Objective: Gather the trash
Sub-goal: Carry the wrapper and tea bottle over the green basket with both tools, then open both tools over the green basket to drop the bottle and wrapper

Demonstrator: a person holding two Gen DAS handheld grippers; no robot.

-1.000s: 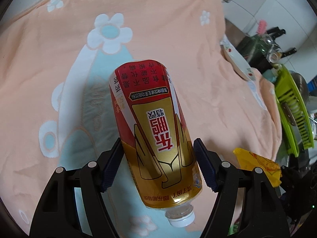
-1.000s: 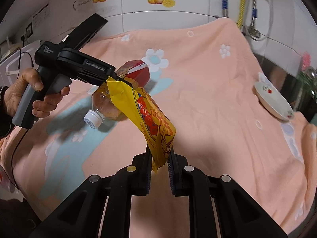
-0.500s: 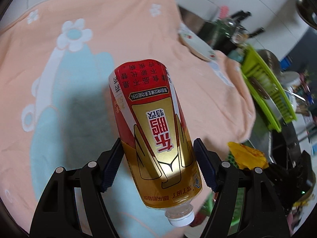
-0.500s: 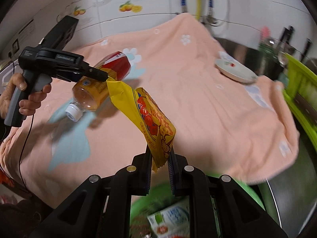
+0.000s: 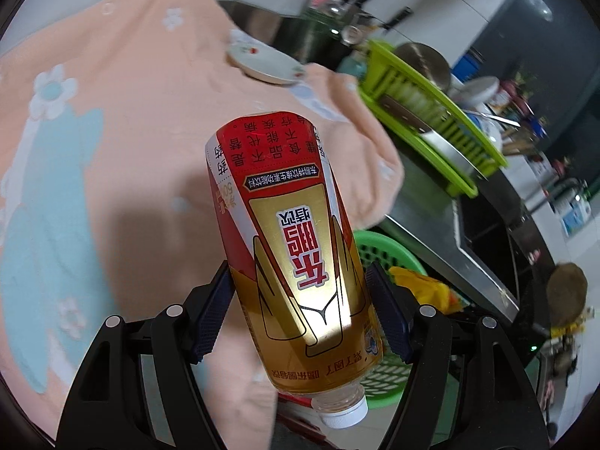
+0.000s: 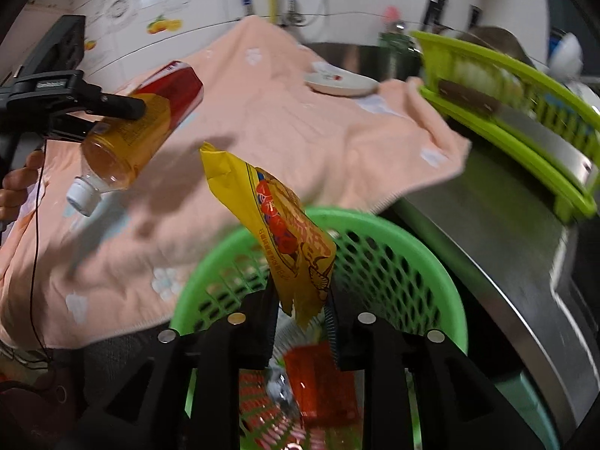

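Both views have swung off the peach flowered blanket (image 6: pixel 285 120) since the earlier frames, and a green mesh basket (image 6: pixel 378 232), unseen a second ago, now fills the lower part of the right wrist view. My right tongs (image 6: pixel 302 317) sit directly over that basket's mouth; their jaws have just been opening, and the yellow snack wrapper (image 6: pixel 277 225) stands between them, its torn lower end at the fingertips, the rest leaning up and to the left over the near rim. A gap shows between the wrapper and the right pad, so I read these tongs as parted, no longer pinching; whether the left pad touches the wrapper I cannot tell. Red packaging (image 6: pixel 322 382) lies blurred in the basket bottom below the tips. My left tongs (image 5: pixel 300 313) are clamped on the drink bottle (image 5: pixel 288 236), pads pressed on either side of its gold lower label, white cap toward the camera and red end pointing away, tilted up-left. In the left wrist view the bottle hangs above the blanket's edge, with the basket's rim (image 5: pixel 378 242) just right of it and the wrapper (image 5: pixel 423 288) poking past my right-hand finger. From the right wrist view the bottle (image 6: pixel 146 127) is well left of the basket, over the blanket. Beyond it a white saucer (image 5: pixel 264 63) rests on the blanket, near a lime dish rack (image 5: pixel 431 120).
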